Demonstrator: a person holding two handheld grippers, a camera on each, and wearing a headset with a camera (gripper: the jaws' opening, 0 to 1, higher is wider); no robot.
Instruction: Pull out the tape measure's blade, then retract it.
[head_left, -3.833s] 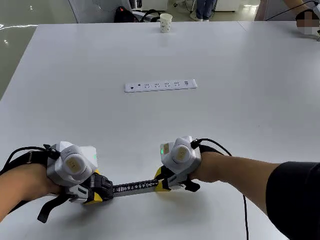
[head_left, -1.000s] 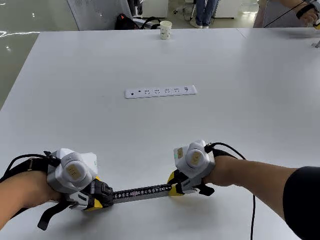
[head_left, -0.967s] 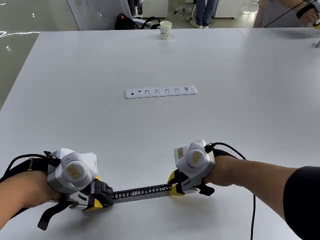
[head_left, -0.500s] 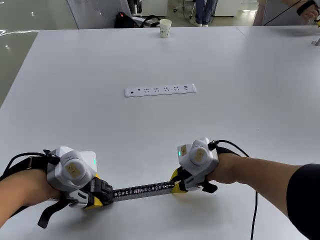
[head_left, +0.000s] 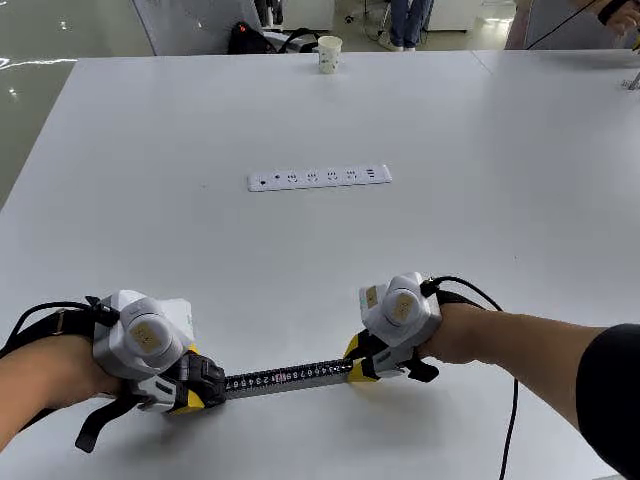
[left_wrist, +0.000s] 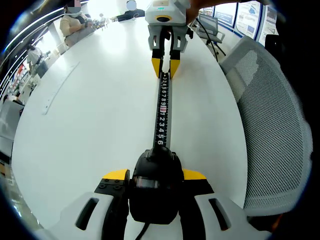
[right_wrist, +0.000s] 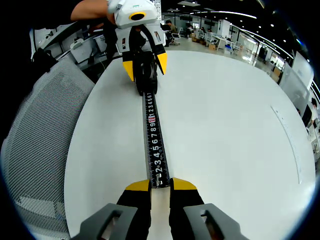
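**While the blade (head_left: 287, 377) is out, both grippers hold the tape measure (head_left: 207, 378)**

Head view, lower left: the left gripper (head_left: 195, 388) has its jaws clamped on the black case (left_wrist: 155, 190). In the left gripper view the yellow fingertips (left_wrist: 116, 175) press its two flanks. Judgement: this anchors the case, so the pull works against the spring and does not drag the body across the table (head_left: 480, 220). The case sits low; whether it touches the surface cannot be told.

Lower centre: the blade runs straight from case to tip with its numerals up, close over the tabletop. It looks taut, with no sag.

Lower centre-right: the right gripper (head_left: 360, 366) has its jaws closed on the blade's end. In the right gripper view they meet over the first graduations. Judgement: pinching the tip flat lets the pull run along the blade's own line and avoids a kink.

Upper centre: a power strip (head_left: 320, 177) and, at the top edge, a paper cup (head_left: 329, 50) lie well apart from the work.

Stage: pull-out is under way or done, and retraction is not yet done. Risk: an abrupt release would whip the blade back.
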